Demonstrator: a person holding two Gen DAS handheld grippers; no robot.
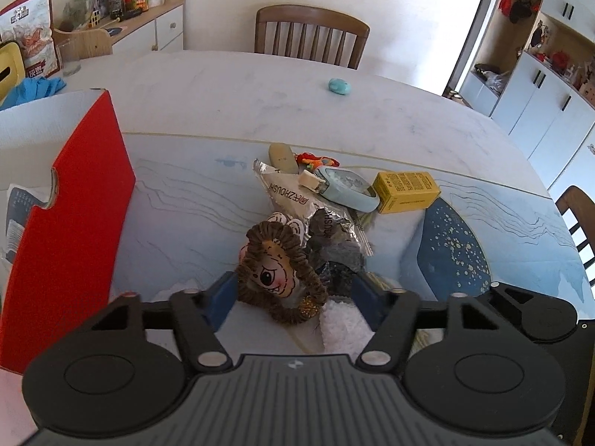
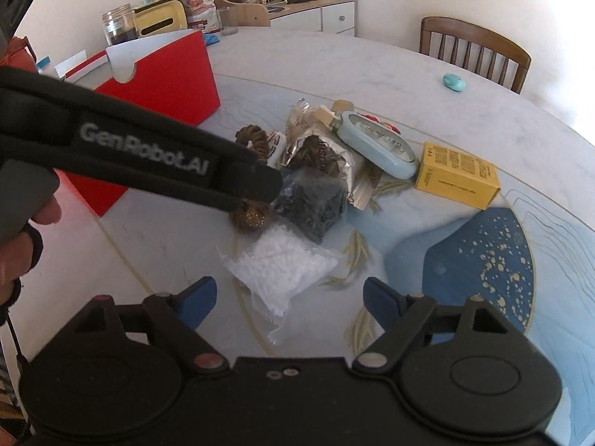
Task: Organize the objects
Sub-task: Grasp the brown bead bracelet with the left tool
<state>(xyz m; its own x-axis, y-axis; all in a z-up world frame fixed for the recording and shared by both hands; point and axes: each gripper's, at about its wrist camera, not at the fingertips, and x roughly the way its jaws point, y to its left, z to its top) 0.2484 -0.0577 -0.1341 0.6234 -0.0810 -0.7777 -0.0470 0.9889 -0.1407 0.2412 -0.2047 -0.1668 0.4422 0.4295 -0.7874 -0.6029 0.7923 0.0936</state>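
Observation:
A pile of small items lies on the pale table (image 1: 223, 93). Its nearest piece is a brown-haired cartoon doll (image 1: 275, 267), which sits between the blue pads of my left gripper (image 1: 293, 293). The left pad is against its hair, but a gap shows on the right side, so the jaws stand open around it. Seen from the right wrist, the left gripper (image 2: 260, 186) covers most of the doll (image 2: 256, 141). My right gripper (image 2: 290, 295) is open just above a clear bag of white granules (image 2: 282, 267). A tall red box (image 1: 74, 204) stands to the left.
Behind the doll lie a silver snack bag (image 1: 293, 197), a dark crinkled bag (image 1: 342, 256), a light blue case (image 1: 346, 186) and a yellow carton (image 1: 405, 191). A small teal object (image 1: 339, 86) sits farther back. A wooden chair (image 1: 312, 33) stands at the far edge.

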